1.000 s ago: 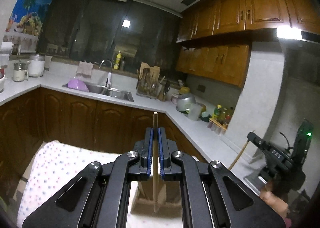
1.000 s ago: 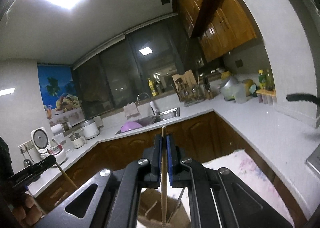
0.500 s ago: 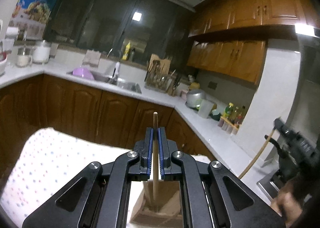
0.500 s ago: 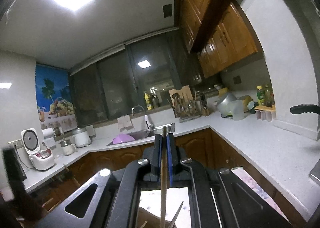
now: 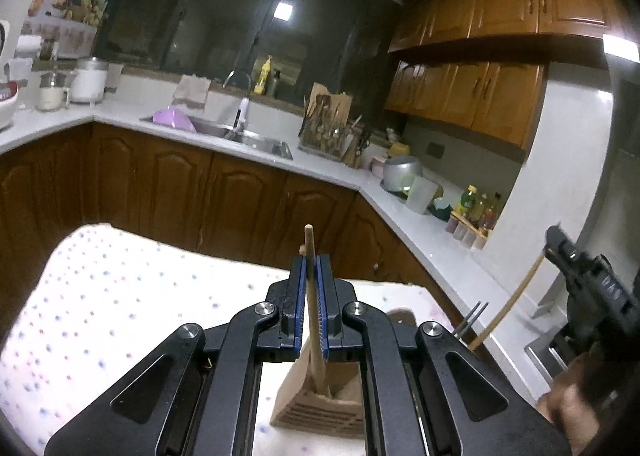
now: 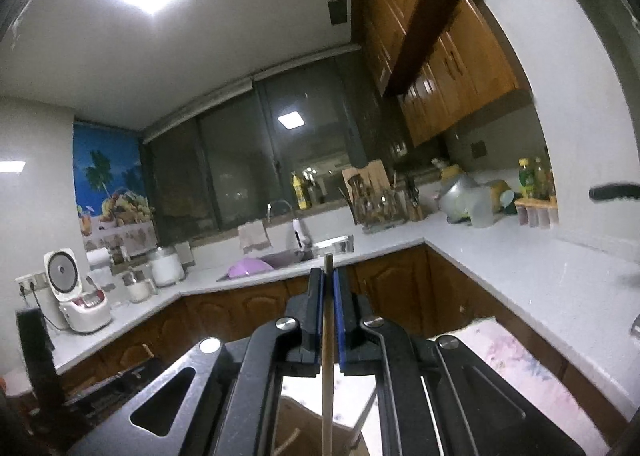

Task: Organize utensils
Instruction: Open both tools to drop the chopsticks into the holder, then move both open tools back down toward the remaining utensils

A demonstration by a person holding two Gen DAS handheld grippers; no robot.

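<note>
My left gripper (image 5: 311, 262) is shut on a wooden chopstick (image 5: 313, 308) that stands upright, its lower end inside a brown slotted utensil holder (image 5: 320, 408) on the dotted cloth. My right gripper (image 6: 328, 276) is shut on another wooden chopstick (image 6: 327, 384), its lower end going down toward the same brown holder (image 6: 292, 432). In the left wrist view the right gripper (image 5: 592, 288) shows at the right with its chopstick (image 5: 512, 304) slanting down; metal fork tines (image 5: 472, 316) stick up beside it.
A white dotted cloth (image 5: 100, 304) covers the table. An L-shaped white counter (image 5: 328, 172) runs behind, with a sink (image 5: 240, 132), purple bowl (image 5: 174, 121), knife and utensil rack (image 5: 328, 128), pot (image 5: 402, 172), bottles (image 5: 476, 208) and rice cookers (image 6: 76, 300).
The left gripper has tilted down, bringing the brown holder fuller into view with the chopstick end in it. The right gripper has tilted upward a little; both stay shut on their chopsticks.
</note>
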